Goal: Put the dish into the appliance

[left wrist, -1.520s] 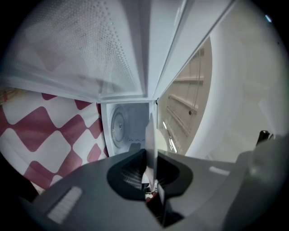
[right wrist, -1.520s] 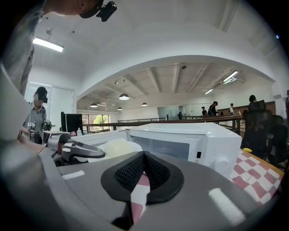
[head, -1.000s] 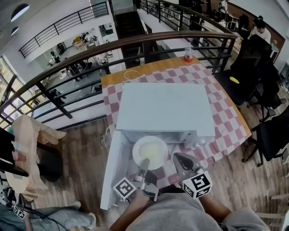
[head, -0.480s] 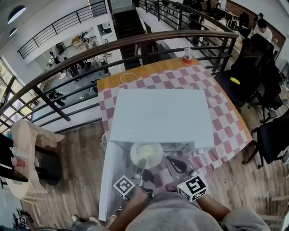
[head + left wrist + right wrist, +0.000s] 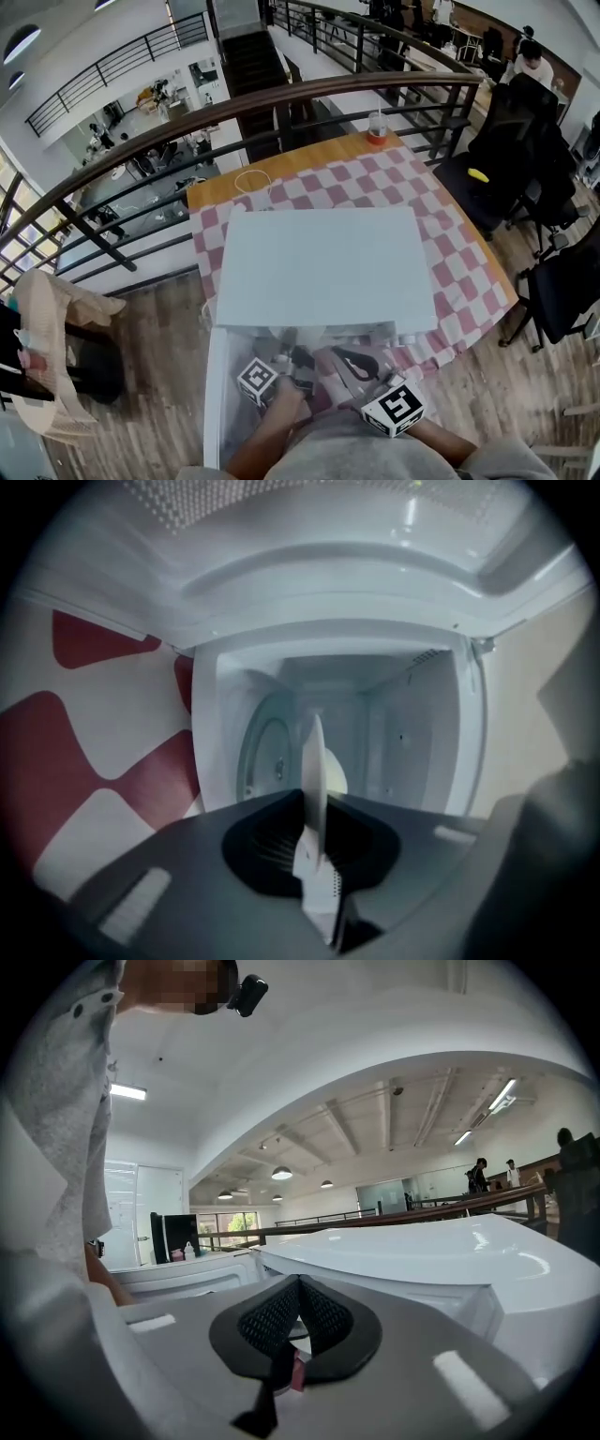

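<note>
The white dish (image 5: 315, 761) stands edge-on between the jaws of my left gripper (image 5: 312, 832), which is shut on its rim. The dish reaches into the open cavity of the white microwave (image 5: 375, 733), in front of the round turntable (image 5: 267, 761). In the head view the left gripper (image 5: 281, 366) sits at the microwave's (image 5: 319, 272) front opening, and the top hides the dish. My right gripper (image 5: 349, 361) hovers just to its right, shut and with nothing between the pads. From the right gripper (image 5: 298, 1321) view, the microwave top (image 5: 450, 1251) lies ahead.
The microwave door (image 5: 216, 403) hangs open at the left. The appliance stands on a red-and-white checked cloth (image 5: 459, 272) over a wooden table. A cup (image 5: 377, 127) stands at the far edge by a railing (image 5: 281, 94). Black chairs (image 5: 506, 150) stand at the right.
My left gripper has carried the dish forward and down into the microwave's opening, so the dish is now hidden under the top in the head view. The right gripper shifted slightly left.
</note>
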`<state>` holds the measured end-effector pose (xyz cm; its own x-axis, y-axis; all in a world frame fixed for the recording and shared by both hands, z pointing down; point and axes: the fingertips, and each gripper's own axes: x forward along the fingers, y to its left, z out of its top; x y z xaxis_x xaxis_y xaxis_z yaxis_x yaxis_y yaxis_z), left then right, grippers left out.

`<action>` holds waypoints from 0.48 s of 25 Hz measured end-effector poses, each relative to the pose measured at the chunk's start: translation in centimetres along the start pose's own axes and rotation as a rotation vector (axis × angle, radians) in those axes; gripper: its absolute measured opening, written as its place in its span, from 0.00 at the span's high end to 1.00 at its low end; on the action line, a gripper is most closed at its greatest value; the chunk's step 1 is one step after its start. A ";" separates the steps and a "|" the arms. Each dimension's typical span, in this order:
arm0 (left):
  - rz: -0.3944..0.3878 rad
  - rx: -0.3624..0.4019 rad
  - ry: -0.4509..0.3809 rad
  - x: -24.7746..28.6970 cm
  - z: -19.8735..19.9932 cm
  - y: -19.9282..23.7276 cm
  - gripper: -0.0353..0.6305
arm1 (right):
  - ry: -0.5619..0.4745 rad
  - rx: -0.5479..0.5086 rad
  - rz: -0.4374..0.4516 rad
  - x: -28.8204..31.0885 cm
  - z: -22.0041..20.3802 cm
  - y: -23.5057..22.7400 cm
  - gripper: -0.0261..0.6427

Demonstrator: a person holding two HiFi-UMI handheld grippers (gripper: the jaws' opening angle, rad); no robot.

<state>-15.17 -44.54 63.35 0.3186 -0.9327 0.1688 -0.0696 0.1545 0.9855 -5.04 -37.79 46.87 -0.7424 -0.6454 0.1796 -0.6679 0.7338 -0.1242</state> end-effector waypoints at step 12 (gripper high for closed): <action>0.054 -0.005 -0.046 6.0 2.3 1.1 0.90 | 0.017 -0.002 0.030 1.2 -0.8 -0.4 0.96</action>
<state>-15.49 -50.74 65.47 0.2710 -0.9369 0.2208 -0.0806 0.2065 0.9751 -5.56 -38.71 47.87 -0.7611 -0.6193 0.1927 -0.6452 0.7533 -0.1276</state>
